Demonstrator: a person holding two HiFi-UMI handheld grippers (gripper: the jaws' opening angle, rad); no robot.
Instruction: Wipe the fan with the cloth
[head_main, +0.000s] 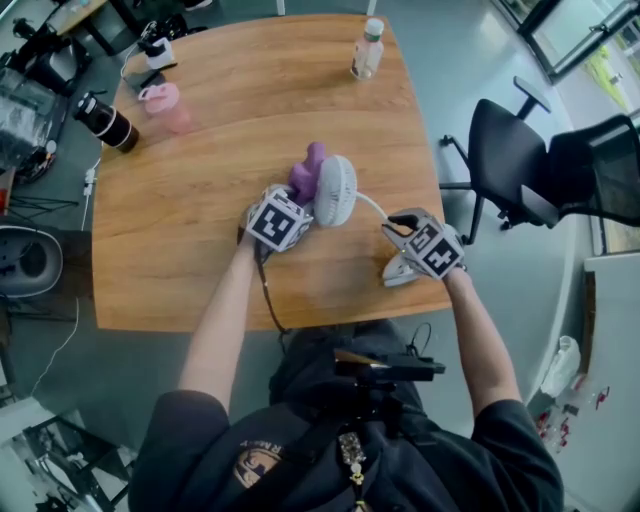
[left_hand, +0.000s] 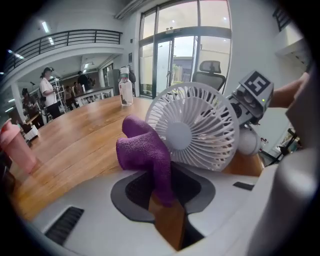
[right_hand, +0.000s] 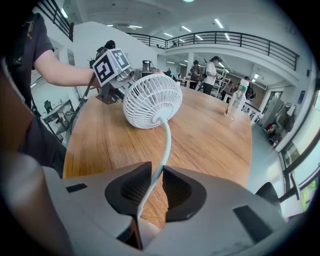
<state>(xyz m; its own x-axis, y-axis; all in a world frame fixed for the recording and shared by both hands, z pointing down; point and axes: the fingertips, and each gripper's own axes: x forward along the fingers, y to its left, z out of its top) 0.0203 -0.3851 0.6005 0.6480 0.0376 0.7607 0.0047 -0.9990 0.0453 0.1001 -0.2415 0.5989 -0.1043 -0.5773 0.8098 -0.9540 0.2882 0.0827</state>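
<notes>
The right gripper (right_hand: 152, 186) sits nearest the person, its jaws closed partway on the thin white stem (right_hand: 165, 145) of the fan (right_hand: 152, 100) and pinching it between the pads. The stem runs up and away from the jaws to the round white grille, whose lower rim is down at the wooden surface (head_main: 200, 200). On the far side of the fan, the left gripper (left_hand: 167, 196) has its jaws clamped on a hanging fold of the purple cloth (left_hand: 145, 150). The bunched rest of the cloth rises beyond the jaws and lies against the left edge of the grille. Farther off on the surface stand a pink cup (head_main: 165, 105) and a clear bottle (head_main: 367, 50).
</notes>
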